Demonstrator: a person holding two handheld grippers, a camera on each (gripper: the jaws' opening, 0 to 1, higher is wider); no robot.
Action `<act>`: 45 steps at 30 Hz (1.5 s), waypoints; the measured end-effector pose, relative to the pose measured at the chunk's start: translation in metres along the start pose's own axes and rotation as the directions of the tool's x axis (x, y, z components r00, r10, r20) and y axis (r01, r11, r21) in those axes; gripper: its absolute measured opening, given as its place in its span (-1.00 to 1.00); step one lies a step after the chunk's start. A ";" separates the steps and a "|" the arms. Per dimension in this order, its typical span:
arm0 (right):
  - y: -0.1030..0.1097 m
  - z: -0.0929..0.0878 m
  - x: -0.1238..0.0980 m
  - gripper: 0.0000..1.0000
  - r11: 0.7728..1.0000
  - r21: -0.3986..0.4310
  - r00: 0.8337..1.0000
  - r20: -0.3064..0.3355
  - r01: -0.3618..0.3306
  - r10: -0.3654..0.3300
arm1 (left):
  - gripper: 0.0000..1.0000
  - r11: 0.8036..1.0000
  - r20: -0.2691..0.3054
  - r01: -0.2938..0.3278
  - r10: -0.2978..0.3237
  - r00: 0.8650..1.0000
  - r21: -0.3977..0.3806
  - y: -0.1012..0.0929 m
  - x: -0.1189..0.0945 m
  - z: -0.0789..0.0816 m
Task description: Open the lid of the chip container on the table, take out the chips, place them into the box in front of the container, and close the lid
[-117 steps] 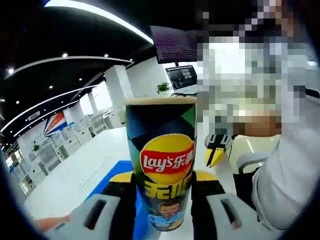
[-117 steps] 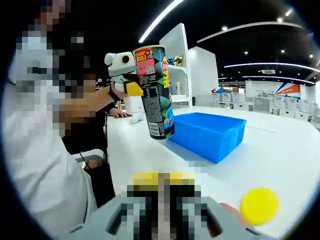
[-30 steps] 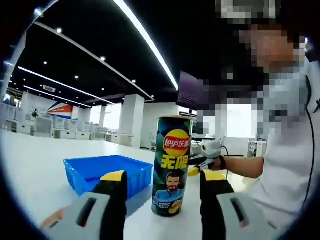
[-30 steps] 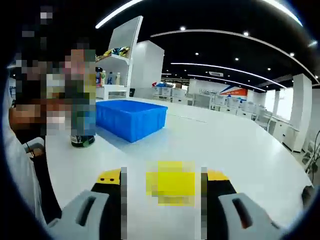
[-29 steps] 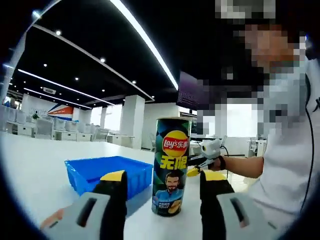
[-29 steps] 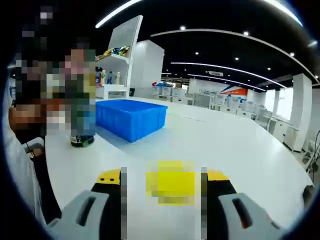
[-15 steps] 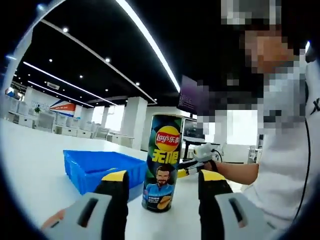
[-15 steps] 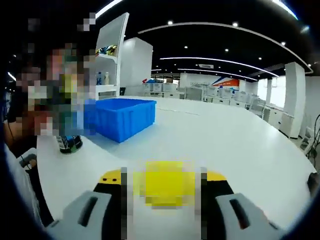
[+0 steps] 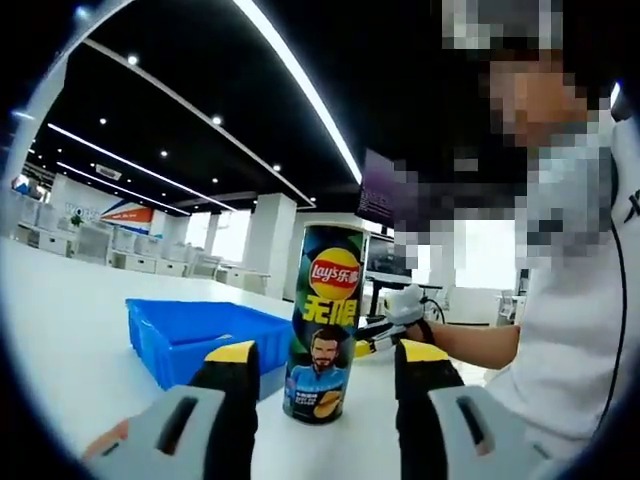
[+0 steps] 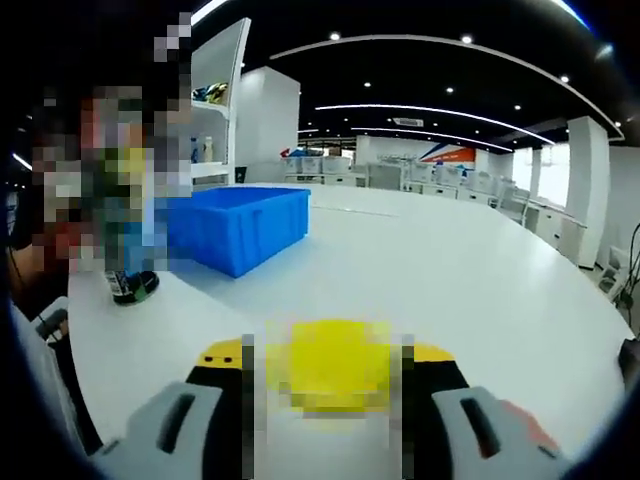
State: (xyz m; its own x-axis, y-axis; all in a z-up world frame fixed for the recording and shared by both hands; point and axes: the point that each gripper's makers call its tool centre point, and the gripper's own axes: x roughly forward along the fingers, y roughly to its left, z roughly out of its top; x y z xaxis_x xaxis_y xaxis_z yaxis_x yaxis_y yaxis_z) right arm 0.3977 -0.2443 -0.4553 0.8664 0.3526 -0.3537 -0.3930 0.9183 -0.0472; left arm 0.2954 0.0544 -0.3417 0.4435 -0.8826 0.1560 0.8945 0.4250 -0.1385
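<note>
The chip container (image 9: 323, 322) stands upright on the white table (image 10: 420, 270), beyond the left gripper (image 9: 320, 375), whose jaws gape wide. The blue box (image 9: 190, 335) sits just beside it. The right gripper (image 10: 328, 375) pinches the yellow lid (image 10: 330, 368).

chip can (image 9: 322, 323) upright on table, just beside blue box (image 9: 205, 338) (lid off?).

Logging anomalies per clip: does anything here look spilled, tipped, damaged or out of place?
Nothing stands out. The chip can stands upright on the white table beside the blue box, with no chips spilled. A yellow lid, blurred, sits between the right gripper's jaws.
</note>
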 end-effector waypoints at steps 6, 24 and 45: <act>0.002 0.000 -0.001 0.08 1.000 0.003 1.000 -0.013 0.018 -0.018 | 0.02 1.000 0.012 -0.012 0.012 1.000 -0.001 0.001 -0.008 0.003; 0.005 0.003 -0.005 -0.07 0.998 0.021 0.998 -0.008 0.056 -0.056 | 0.02 0.999 -0.046 -0.044 0.044 0.998 0.001 0.007 -0.007 -0.016; -0.002 0.034 -0.017 -0.10 0.997 -0.050 0.997 0.048 0.056 -0.053 | 0.02 0.999 -0.085 -0.045 0.046 0.995 0.013 0.001 -0.002 -0.025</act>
State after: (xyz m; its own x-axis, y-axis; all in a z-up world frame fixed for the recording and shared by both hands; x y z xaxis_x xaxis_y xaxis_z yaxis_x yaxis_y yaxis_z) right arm 0.3940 -0.2467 -0.4176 0.8999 0.3116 -0.3050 -0.3591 0.9264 -0.1132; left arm 0.2946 0.0516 -0.3663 0.4778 -0.8760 0.0658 0.8743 0.4669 -0.1327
